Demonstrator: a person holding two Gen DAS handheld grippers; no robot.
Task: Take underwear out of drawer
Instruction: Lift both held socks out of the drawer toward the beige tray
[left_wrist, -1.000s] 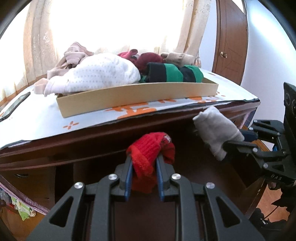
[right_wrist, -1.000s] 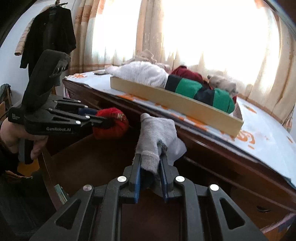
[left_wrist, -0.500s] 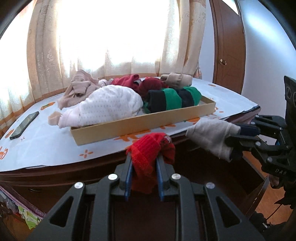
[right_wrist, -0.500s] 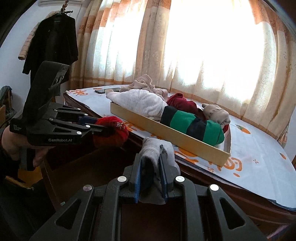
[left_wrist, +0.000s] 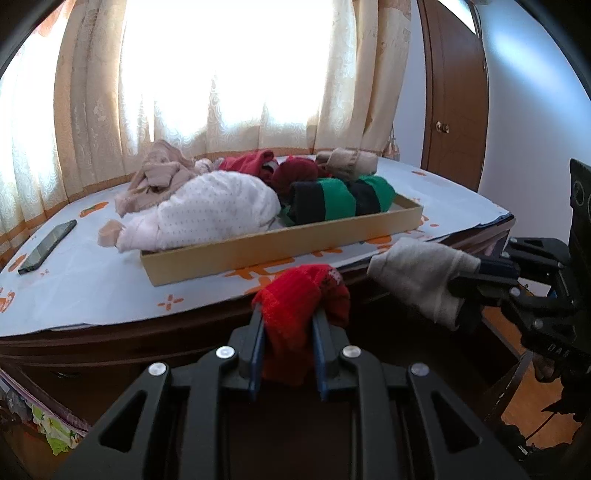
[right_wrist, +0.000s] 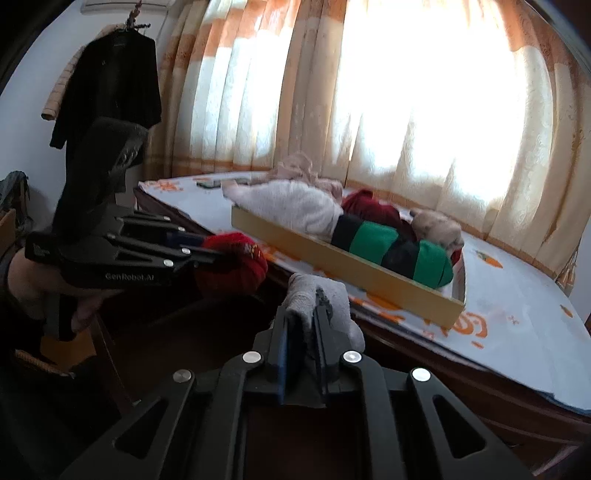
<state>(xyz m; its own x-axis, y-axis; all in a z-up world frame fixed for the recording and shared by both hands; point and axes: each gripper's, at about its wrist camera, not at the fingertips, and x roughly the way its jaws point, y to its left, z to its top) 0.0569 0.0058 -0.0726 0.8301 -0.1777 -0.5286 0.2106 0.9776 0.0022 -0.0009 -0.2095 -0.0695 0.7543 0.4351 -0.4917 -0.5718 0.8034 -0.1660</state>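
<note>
left wrist: red underwear (left_wrist: 301, 314) clamped in left gripper (left_wrist: 288, 352).

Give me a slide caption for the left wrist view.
Left gripper clamps red underwear before a cardboard tray of clothes.

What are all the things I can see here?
Red cloth: one, red, between the left gripper's jaws.
Grey cloth: one, grey, between the right gripper's jaws.
Tray: one, tan, on the table.
Striped roll: one, green and black, in the tray.
White garment: one, white, dotted, in the tray.
Pink clothes: a heap, behind the tray.
Phone: one, dark, table's left.
Curtains: beige, behind.
Door: one, brown, right.
Coat: one, black, hanging.
Left gripper: black, shut.
Right gripper: black, shut.
</note>
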